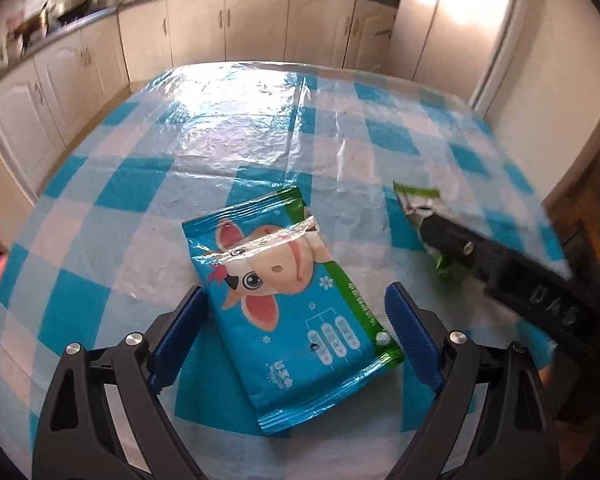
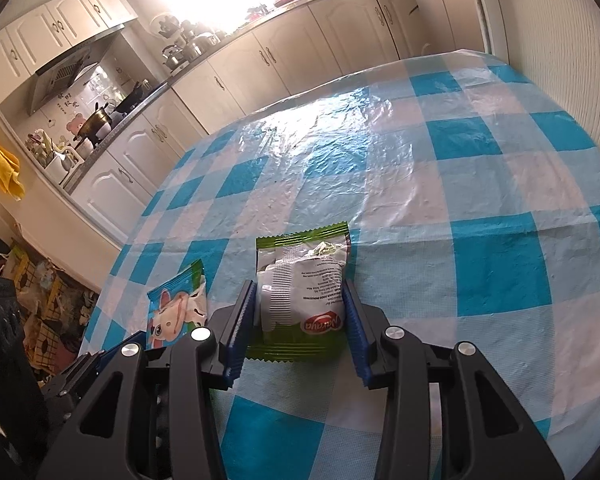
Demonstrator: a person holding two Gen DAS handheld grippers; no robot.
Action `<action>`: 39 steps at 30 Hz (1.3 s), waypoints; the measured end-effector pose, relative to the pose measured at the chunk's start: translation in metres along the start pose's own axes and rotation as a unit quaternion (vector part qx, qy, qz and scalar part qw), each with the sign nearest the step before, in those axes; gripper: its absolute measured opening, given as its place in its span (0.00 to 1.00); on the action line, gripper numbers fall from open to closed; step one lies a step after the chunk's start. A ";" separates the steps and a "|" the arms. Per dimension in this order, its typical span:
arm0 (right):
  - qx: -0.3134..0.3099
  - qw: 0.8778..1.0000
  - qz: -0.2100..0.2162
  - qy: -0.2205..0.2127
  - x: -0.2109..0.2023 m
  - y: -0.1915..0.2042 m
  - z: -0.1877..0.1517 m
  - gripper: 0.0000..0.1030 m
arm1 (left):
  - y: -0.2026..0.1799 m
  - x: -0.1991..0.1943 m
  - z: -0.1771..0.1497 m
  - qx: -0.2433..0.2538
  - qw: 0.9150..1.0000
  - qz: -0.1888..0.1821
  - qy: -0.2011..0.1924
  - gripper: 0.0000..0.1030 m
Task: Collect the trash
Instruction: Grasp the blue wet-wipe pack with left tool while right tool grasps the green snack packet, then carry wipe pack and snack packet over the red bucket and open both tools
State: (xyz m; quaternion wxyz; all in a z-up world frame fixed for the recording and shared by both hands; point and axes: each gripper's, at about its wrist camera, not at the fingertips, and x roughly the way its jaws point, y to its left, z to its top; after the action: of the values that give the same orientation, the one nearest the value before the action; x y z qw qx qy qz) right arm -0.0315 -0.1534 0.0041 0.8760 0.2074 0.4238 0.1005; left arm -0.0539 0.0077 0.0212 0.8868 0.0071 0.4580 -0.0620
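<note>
- Wrapper, blue w/ cartoon cow (image 1: 296,316), lay flat on checked table (image 1: 140,184) near its front edge, between left gripper (image 1: 296,332) fingers, spread wide, not touching.
- Right gripper (image 2: 300,312) pinched green-white snack packet (image 2: 304,292) by its sides, near table's front edge.

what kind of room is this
Most likely a home kitchen. Cream cabinets run under a countertop crowded with kettles and pots, a range hood hangs over the stove, and the wrappers lie on a dining table covered with a blue checked plastic cloth.
</note>
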 end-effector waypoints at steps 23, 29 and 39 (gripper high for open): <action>-0.014 1.000 -0.002 0.002 -0.006 0.008 -0.012 0.42 | 0.033 -0.017 -0.011 0.005 1.000 -0.028 -0.011 0.64; -0.036 0.999 -0.002 0.010 -0.006 0.025 -0.021 0.42 | 0.052 -0.027 -0.019 -0.007 0.999 -0.041 -0.013 0.63; -0.069 0.997 0.006 0.019 -0.008 0.060 -0.032 0.42 | 0.083 -0.043 -0.031 -0.027 0.998 -0.051 -0.026 0.63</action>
State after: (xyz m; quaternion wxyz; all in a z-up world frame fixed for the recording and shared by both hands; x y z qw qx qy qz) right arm -0.0617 -0.0940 0.0185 0.8795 0.1476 0.4307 0.1384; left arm -0.0941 0.0962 0.0349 0.8939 -0.0418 0.4362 -0.0944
